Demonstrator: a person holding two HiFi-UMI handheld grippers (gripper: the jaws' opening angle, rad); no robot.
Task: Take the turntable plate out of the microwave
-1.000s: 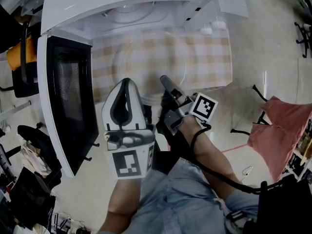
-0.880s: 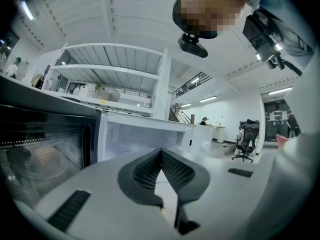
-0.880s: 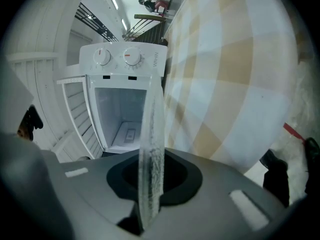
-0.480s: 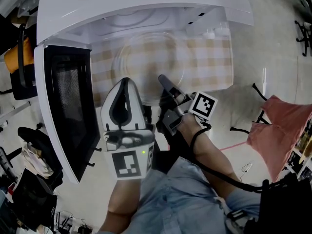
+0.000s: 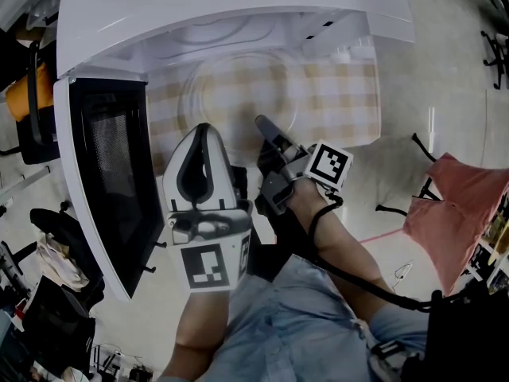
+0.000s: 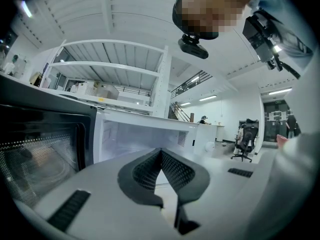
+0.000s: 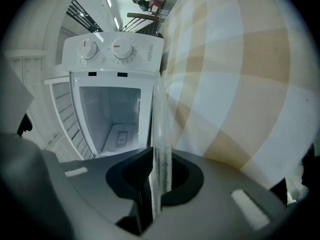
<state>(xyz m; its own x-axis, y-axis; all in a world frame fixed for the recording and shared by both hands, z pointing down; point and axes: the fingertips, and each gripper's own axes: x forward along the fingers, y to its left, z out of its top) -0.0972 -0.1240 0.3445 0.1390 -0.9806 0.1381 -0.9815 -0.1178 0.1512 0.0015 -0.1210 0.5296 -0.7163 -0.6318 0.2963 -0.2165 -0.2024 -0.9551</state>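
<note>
The clear glass turntable plate (image 5: 238, 94) lies flat on the checked tablecloth (image 5: 342, 94) in front of the open white microwave (image 5: 215, 14). My right gripper (image 5: 261, 122) reaches its near rim. In the right gripper view the plate's rim (image 7: 161, 129) stands edge-on between the jaws of the right gripper (image 7: 161, 161); they have just been opening a little, and both pads still look pressed on the glass. My left gripper (image 5: 203, 127) hovers beside it at the left, shut and empty, facing the microwave's bare cavity (image 6: 140, 139) with the tips of the left gripper (image 6: 161, 151) touching.
The microwave door (image 5: 103, 173) swings open to the left, close to my left gripper. The table's edge (image 5: 375, 126) runs on the right, with a red cloth (image 5: 453, 205) over a stand beyond it. Chairs and clutter stand on the floor at the left.
The right gripper has rolled slightly at the plate's rim. The plate and the left gripper stay where they were.
</note>
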